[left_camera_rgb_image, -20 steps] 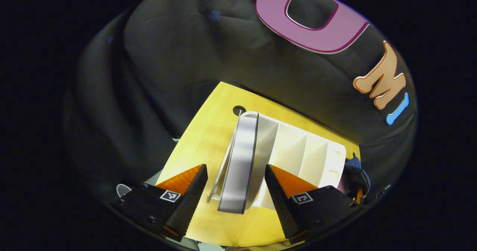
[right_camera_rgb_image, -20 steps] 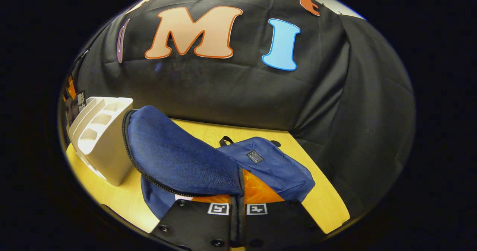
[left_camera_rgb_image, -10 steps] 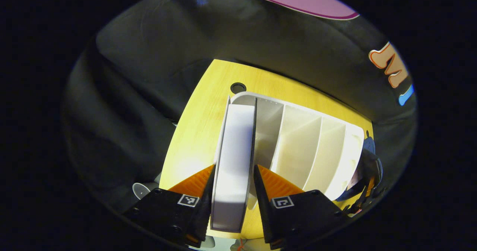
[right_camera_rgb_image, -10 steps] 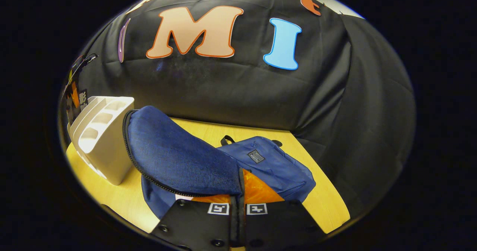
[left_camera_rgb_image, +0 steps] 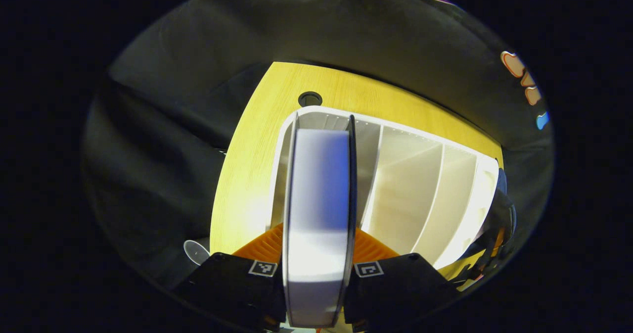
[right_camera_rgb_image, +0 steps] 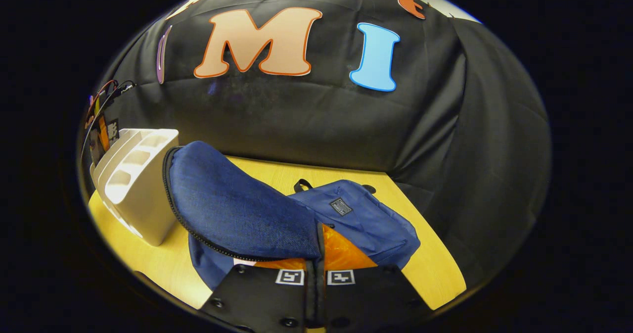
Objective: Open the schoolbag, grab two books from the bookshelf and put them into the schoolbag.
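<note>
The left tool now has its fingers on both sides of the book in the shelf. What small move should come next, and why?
Probably close the left tool firmly on the book and lift it straight up out of the bookshelf. The book stands upright in the end slot, between the fingers. The right tool holds the schoolbag's flap raised, so the bag is open to receive it.

A yellow wooden tabletop [left_camera_rgb_image: 257,174] with a round cable hole [left_camera_rgb_image: 310,98] near its far edge stands against creased black cloth walls [right_camera_rgb_image: 306,120] under bright overhead light.
</note>
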`<state>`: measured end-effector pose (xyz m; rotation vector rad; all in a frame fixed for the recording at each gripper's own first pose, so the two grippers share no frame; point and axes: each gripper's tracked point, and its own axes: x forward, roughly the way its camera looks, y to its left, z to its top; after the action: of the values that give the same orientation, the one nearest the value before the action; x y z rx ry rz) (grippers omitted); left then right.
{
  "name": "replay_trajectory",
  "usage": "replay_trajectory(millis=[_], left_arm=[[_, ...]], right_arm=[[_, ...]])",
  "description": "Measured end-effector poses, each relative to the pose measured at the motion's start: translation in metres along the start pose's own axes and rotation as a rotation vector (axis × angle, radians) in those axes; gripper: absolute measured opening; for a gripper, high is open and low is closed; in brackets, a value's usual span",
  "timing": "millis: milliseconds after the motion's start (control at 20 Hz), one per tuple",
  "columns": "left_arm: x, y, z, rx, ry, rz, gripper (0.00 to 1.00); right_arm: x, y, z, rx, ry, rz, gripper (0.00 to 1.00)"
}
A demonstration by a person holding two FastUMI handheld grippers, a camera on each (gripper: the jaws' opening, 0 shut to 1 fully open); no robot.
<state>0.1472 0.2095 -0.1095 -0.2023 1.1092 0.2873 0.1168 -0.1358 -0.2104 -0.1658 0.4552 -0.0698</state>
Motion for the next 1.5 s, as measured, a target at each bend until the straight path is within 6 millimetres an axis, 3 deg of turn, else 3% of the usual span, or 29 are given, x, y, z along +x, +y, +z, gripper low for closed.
replay_trajectory(millis=[200,400,600,1150,1250,1500], left_arm=[[0.003,-0.001,0.001,-0.003,0.014,-0.006,0.40],[-0.002,-0.003,-0.011,-0.037,0.054,-0.011,0.39],[-0.034,-0.005,-0.013,-0.029,0.016,-0.014,0.39],[-0.147,0.007,-0.030,-0.041,-0.119,0.068,0.39],[-0.161,-0.003,-0.037,-0.072,-0.133,0.027,0.40],[-0.185,-0.052,-0.062,-0.138,-0.151,-0.137,0.40]], right_arm=[[0.001,0.002,-0.001,-0.007,0.002,-0.001,0.02],[0.000,0.002,-0.003,-0.008,0.001,0.000,0.03],[-0.002,0.002,-0.005,-0.010,-0.001,0.001,0.03],[-0.002,0.003,-0.006,0.005,-0.005,0.028,0.03],[-0.003,0.002,-0.007,0.011,-0.007,0.037,0.04],[-0.003,-0.003,-0.003,0.028,-0.011,0.062,0.03]])
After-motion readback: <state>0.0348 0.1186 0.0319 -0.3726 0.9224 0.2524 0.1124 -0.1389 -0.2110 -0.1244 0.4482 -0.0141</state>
